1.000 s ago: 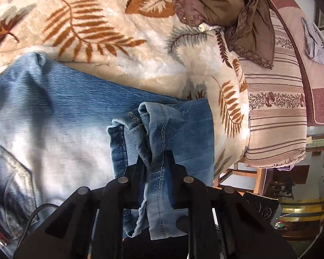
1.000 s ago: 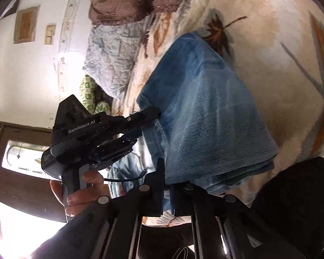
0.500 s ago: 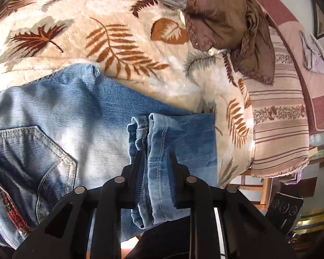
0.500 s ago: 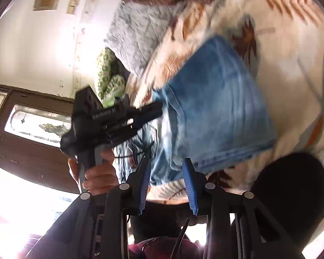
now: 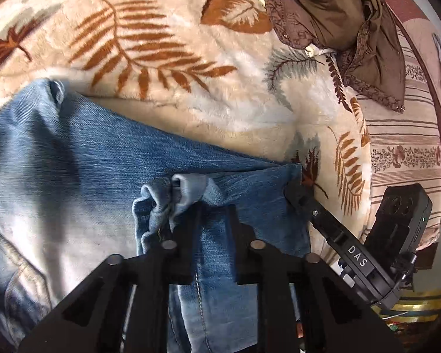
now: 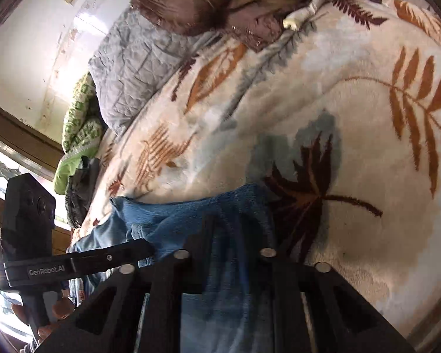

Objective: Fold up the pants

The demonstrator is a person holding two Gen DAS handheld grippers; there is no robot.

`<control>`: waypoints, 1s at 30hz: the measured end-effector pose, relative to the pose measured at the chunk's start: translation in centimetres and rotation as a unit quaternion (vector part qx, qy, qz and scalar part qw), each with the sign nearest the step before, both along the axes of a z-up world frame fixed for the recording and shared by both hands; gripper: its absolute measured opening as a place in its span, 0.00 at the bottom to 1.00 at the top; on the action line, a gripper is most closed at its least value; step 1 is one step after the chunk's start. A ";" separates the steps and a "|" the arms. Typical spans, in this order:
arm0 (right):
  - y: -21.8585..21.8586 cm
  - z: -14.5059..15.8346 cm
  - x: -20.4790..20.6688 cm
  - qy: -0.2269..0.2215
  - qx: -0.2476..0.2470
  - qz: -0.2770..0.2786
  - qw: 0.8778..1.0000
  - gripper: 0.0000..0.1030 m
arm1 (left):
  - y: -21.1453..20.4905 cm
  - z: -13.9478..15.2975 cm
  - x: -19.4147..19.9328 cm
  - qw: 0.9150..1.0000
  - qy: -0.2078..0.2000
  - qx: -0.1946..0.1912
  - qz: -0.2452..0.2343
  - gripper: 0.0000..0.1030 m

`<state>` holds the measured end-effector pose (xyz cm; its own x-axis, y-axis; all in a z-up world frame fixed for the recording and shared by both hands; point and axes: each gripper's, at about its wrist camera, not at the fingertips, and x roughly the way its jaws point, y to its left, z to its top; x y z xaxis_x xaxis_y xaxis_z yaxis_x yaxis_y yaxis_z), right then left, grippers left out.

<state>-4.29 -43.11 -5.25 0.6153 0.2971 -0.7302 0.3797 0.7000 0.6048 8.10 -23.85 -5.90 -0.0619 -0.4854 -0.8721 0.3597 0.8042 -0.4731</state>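
Left gripper (image 5: 213,220) closing, fingers pinching bunched jeans (image 5: 73,176) hem. Right gripper (image 6: 226,235) fingers clamped on denim at the leg's far edge. Jeans spread flat on a leaf-print blanket (image 5: 191,94) covering the bed. Only in right view: grey quilt (image 6: 132,67), green knit (image 6: 79,117), hand (image 6: 58,309). Brown garment (image 5: 332,14) beyond.

Cream fleece blanket (image 5: 226,111) w/ rust fern & leaf print covers bed. Brown garment (image 5: 332,14) crumpled at far edge. Grey quilt (image 6: 132,67) & green-white knit (image 6: 79,111) piled at one end, nr wall. Striped sheet (image 5: 402,147) hangs off other side.
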 end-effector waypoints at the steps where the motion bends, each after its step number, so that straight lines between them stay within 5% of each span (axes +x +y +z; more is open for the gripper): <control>1: -0.2 -0.2 -0.2 -0.005 0.001 0.003 1.000 0.00 | 0.3 0.1 0.2 1.000 0.008 -0.010 0.005 0.11; 4: -0.7 0.9 -1.0 -0.012 0.007 0.013 1.000 0.01 | 1.1 1.2 0.4 0.999 0.033 -0.019 0.001 0.11; 5: -0.7 1.7 -1.7 -0.016 0.007 0.013 1.000 0.10 | 1.6 2.0 0.0 0.999 0.029 -0.023 -0.003 0.12; 7: -0.2 3.4 -3.2 -0.028 -0.004 0.028 0.999 0.11 | 2.4 3.7 -1.6 0.999 0.010 -0.022 -0.022 0.15; 11: 2.3 5.4 -7.2 -0.058 -0.005 0.071 0.996 0.31 | 3.2 4.5 -5.8 0.998 -0.015 -0.022 -0.064 0.55; 15: 4.9 2.6 -8.2 0.013 -0.053 0.088 0.995 0.32 | 2.6 0.6 -8.3 0.997 -0.014 0.015 -0.080 0.53; 19: 5.0 2.4 -8.8 -0.003 -0.045 0.050 0.998 0.32 | 2.9 2.1 -9.5 0.994 -0.043 0.023 -0.094 0.52; 23: 4.6 3.1 -9.5 0.002 -0.021 0.018 1.000 0.32 | 6.0 3.6 -9.1 0.997 -0.038 -0.003 -0.064 0.52; 30: 10.1 6.9 -7.7 -0.010 -0.096 0.056 0.994 0.49 | 15.6 8.6 -6.5 0.995 -0.061 -0.075 0.023 0.52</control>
